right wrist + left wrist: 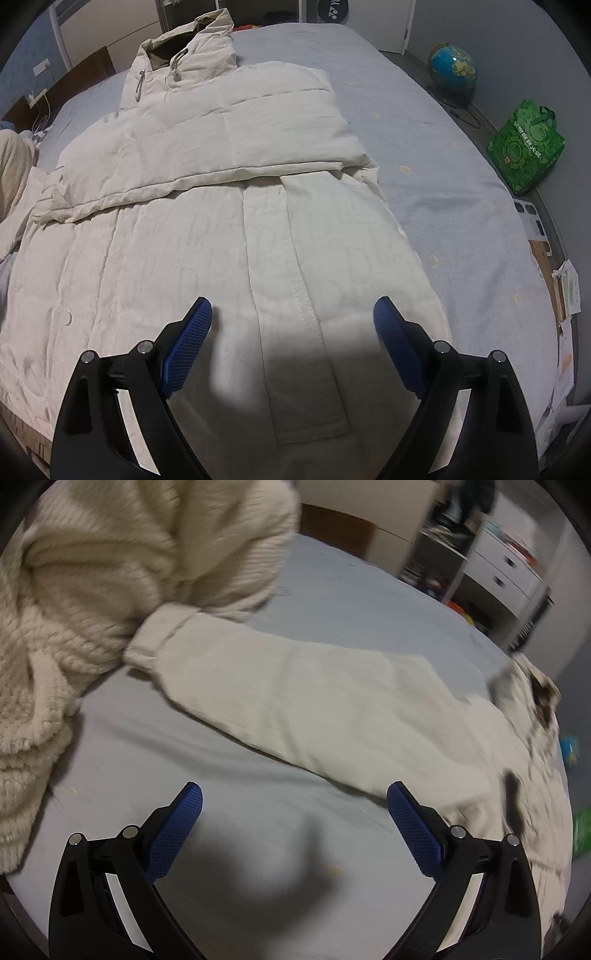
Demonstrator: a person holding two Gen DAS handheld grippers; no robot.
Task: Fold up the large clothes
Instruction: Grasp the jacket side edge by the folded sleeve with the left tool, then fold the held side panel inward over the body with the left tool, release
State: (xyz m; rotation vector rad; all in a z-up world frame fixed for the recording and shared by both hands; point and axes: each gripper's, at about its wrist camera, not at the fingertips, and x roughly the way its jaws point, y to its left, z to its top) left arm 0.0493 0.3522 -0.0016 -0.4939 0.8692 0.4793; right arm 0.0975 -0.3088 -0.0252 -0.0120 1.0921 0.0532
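A cream hooded puffer jacket (207, 236) lies flat on the grey-blue bed (461, 206), one sleeve (236, 140) folded across its chest, while the right gripper (291, 317) hangs wide open and empty above its hem and the left gripper (293, 805), equally spread and empty, is above bare sheet beside the other sleeve (317, 701).

Grey-sheeted bed (424, 206) bearing a cream padded coat (207, 236) and fluffy blanket (92, 572).

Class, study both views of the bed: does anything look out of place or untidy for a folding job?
Yes. One sleeve of the cream padded coat lies stretched out across the sheet, unfolded, while the other is folded over its front. A fluffy cream blanket sits bunched beside the cuff.
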